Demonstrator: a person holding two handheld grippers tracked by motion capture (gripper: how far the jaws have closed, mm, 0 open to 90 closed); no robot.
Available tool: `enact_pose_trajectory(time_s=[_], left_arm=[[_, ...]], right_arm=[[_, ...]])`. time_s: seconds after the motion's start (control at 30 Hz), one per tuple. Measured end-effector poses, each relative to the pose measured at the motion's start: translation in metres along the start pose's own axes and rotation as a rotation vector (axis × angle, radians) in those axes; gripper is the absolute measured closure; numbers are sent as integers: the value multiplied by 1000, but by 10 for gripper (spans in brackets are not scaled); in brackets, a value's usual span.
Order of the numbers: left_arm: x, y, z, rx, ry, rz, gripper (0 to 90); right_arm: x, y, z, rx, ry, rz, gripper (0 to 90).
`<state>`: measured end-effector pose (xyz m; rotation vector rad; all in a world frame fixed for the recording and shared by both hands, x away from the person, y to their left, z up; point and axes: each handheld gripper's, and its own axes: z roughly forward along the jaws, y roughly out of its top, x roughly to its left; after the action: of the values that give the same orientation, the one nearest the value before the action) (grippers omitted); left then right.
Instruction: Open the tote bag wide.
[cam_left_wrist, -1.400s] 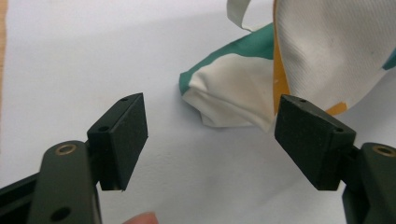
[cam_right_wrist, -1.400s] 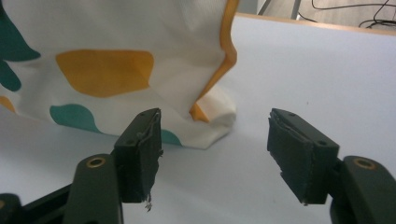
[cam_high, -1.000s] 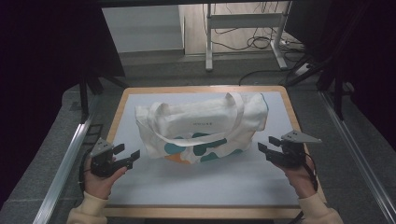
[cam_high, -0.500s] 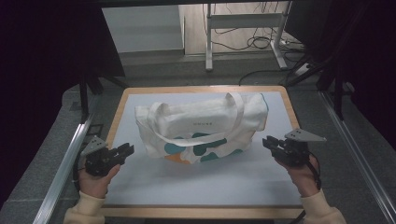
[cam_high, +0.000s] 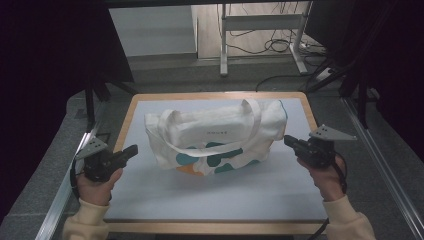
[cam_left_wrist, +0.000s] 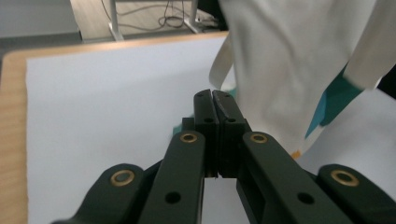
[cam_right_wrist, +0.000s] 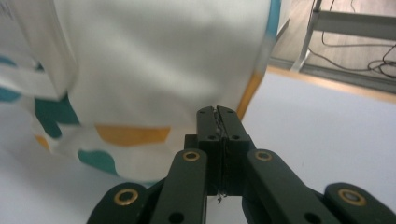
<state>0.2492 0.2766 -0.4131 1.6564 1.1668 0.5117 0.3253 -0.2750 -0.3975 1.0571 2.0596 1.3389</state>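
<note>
soft white canvas bag (cam_high: 215, 137) lies slumped between left gripper (cam_high: 131, 150) and right gripper (cam_high: 288, 141), both just closed empty.

A lab-like recording room is showing here: dark screens (cam_high: 60, 60) are flanking a wood-rimmed table (cam_high: 215, 96), cables (cam_high: 272, 45) trailing beyond.

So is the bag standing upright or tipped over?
Tipped: the bag lies on its side on the table, handles draped across it.

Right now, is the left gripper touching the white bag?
Apart. In the high view, bare white mat shows between the left gripper, its jaws shut on nothing, and the bag.
</note>
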Motion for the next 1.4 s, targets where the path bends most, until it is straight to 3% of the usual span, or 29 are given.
enact_pose_trajectory(time_s=[0.23, 0.6, 0.67, 0.87, 1.0, 1.2, 1.4], left_arm=[[-7, 20, -2, -22, -15, 24, 895], [-9, 30, 3, -20, -37, 23, 885], [-9, 31, 5, -16, -52, 19, 831], [-8, 31, 11, -7, -61, 0, 491], [-5, 31, 17, 17, -73, -11, 360], [-2, 27, 31, 41, -103, -34, 303], [-5, 26, 47, 76, -145, -27, 281]], right_arm=[[-2, 24, 3, -22, 10, 4, 883], [-3, 36, 7, -21, -4, -17, 864], [-5, 37, 7, -26, -17, -15, 764], [-14, 43, 9, -30, 4, 24, 500], [-19, 46, 15, -9, 19, 51, 394], [-28, 45, 30, 24, 56, 91, 320], [-34, 44, 41, 36, 94, 130, 276]])
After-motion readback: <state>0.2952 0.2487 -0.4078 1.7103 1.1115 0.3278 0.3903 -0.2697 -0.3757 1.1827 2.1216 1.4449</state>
